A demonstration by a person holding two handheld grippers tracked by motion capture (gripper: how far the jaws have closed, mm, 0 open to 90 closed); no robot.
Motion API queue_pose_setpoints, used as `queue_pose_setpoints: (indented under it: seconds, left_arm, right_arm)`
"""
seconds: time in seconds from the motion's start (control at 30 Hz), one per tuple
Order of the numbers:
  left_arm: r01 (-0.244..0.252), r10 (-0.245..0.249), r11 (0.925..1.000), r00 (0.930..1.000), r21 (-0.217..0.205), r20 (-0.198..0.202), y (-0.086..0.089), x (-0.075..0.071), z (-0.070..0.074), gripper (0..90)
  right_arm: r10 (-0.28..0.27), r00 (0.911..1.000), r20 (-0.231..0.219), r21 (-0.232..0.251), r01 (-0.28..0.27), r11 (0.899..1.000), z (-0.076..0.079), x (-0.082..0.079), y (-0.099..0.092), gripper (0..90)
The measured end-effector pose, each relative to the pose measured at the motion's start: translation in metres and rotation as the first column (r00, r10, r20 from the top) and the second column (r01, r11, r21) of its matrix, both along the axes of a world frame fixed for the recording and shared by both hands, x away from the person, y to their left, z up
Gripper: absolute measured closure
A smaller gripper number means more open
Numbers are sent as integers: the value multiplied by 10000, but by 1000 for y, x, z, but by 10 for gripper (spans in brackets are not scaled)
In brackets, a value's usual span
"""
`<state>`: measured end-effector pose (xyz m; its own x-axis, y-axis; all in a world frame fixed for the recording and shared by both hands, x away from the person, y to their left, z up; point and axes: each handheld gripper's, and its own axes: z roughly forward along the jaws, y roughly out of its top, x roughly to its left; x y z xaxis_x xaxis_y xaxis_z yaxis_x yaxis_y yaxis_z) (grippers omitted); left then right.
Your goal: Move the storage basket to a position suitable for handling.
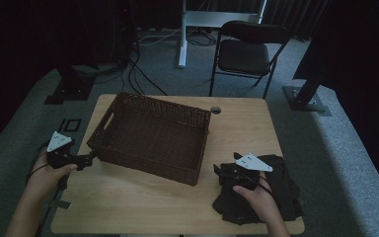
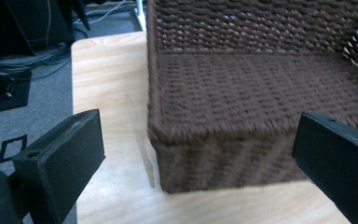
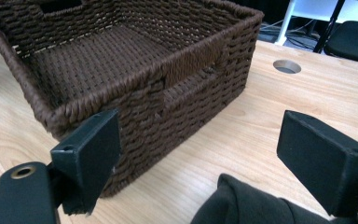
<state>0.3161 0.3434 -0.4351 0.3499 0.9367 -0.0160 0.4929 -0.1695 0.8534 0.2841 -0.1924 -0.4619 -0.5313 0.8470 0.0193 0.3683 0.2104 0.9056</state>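
A brown wicker basket (image 1: 150,136) stands empty on the wooden table (image 1: 128,197), left of centre. My left gripper (image 1: 90,159) is open at the basket's near left corner (image 2: 214,140), and that corner sits between its jaws without touching them. A pile of black cloth (image 1: 276,197) lies at the table's front right. My right gripper (image 1: 218,172) hovers open over the pile's left edge, pointing at the basket's right end wall (image 3: 186,93). A fold of the black cloth (image 3: 242,205) shows just below its jaws.
A round cable hole (image 1: 215,109) sits in the table behind the basket. A black folding chair (image 1: 246,52) and a white desk leg (image 1: 182,34) stand beyond the table. Black stand bases (image 1: 69,91) and cables lie on the grey carpet.
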Motion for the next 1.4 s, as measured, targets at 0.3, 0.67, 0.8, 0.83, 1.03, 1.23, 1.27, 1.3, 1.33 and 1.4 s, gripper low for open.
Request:
queue_pose_setpoints:
  seconds: [0.3, 0.67, 0.8, 0.83, 1.03, 1.23, 1.27, 1.3, 1.33, 1.4]
  left_arm:
    - [-14, 14, 10000, 10000, -36, 46, -1, 32, 1, 49]
    - [-294, 286, 9993, 9991, -250, -303, 4, 57, -13, 56]
    - [-396, 386, 9989, 9985, -243, -390, 4, 65, -19, 60]
    - [-431, 422, 9989, 9981, -201, -444, 5, 69, -22, 60]
    - [-443, 434, 9989, 9973, -140, -594, 2, 74, -30, 91]
    - [-642, 625, 9977, 9951, -194, -764, -1, 78, -39, 168]
    - [-642, 625, 9977, 9951, -194, -764, -1, 78, -39, 208]
    - [-803, 791, 9966, 9952, -176, -573, -2, 79, -41, 250]
    - [-803, 791, 9966, 9952, -176, -573, -2, 79, -41, 268]
    - [-971, 943, 9940, 9940, -504, -551, -2, 79, -42, 345]
  right_arm:
    - [87, 10000, -35, -56, -87, 9999, 1, 5, 10, 131]
    - [-22, 9999, -116, 154, 24, 9999, -1, 15, 25, 131]
    - [-15, 9999, -149, 275, 19, 9996, -2, 18, 31, 131]
    - [18, 9999, -163, 260, -14, 9997, -2, 21, 36, 131]
    - [-122, 9998, -183, 453, 130, 9989, -2, 30, 46, 140]
    - [-108, 9999, -5, 129, 108, 9999, 1, 32, 60, 149]
    - [-91, 9999, -92, 183, 92, 9998, -2, 33, 62, 172]
    - [-62, 9998, -199, 226, 67, 9997, -4, 34, 64, 214]
    - [-62, 9998, -199, 226, 67, 9997, -4, 34, 64, 214]
    - [20, 9995, -318, 247, -12, 9997, -8, 36, 68, 272]
